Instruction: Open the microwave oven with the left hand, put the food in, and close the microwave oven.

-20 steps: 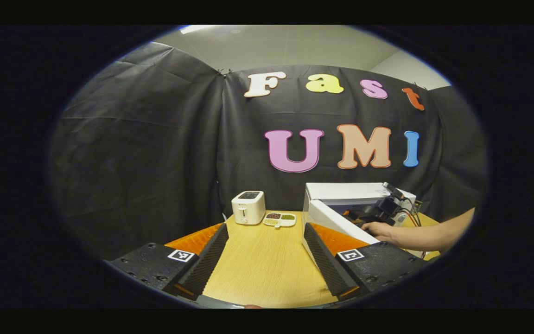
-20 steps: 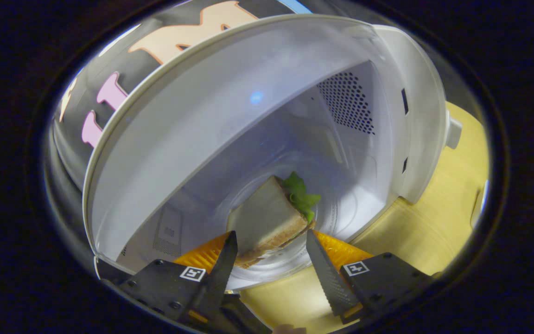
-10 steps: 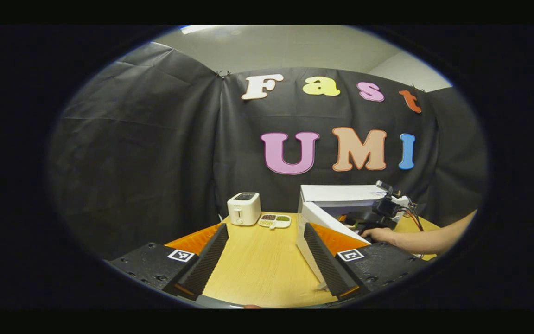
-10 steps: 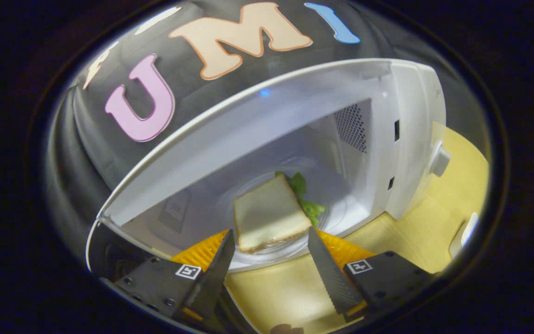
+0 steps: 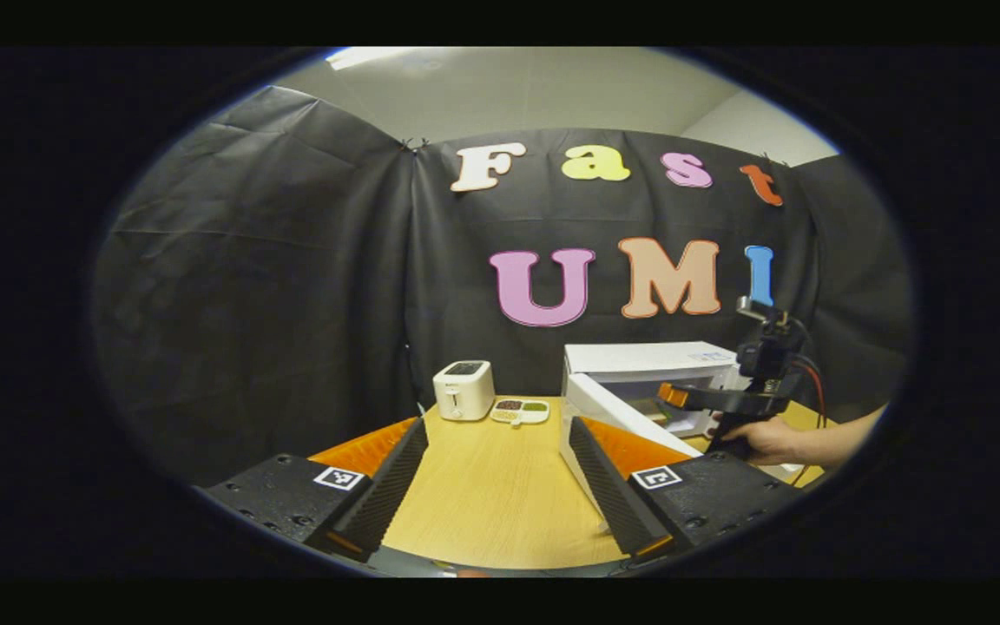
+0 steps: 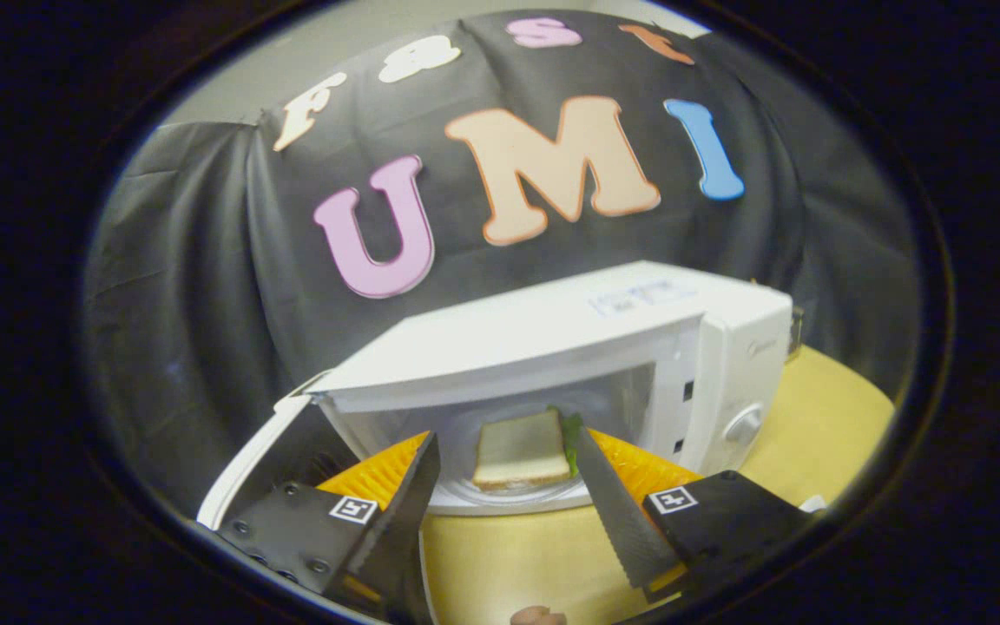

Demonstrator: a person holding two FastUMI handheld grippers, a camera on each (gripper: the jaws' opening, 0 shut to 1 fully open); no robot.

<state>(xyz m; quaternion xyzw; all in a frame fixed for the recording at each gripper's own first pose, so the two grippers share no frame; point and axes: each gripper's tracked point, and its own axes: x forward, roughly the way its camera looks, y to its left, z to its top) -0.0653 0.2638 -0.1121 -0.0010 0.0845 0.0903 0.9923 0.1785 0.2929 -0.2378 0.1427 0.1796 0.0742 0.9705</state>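
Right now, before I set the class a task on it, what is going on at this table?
A person holding a two-finger gripper in each hand is loading a microwave oven. A sandwich with lettuce lies on the glass turntable inside, and the microwave door stands open. The right gripper, open and empty, sits in front of the opening. The left gripper, also open, hovers over the wooden table near the door. A toaster stands further back.

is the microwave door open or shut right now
Open. The microwave door swings out to the left, and the sandwich sits on the glass plate inside the exposed cavity.
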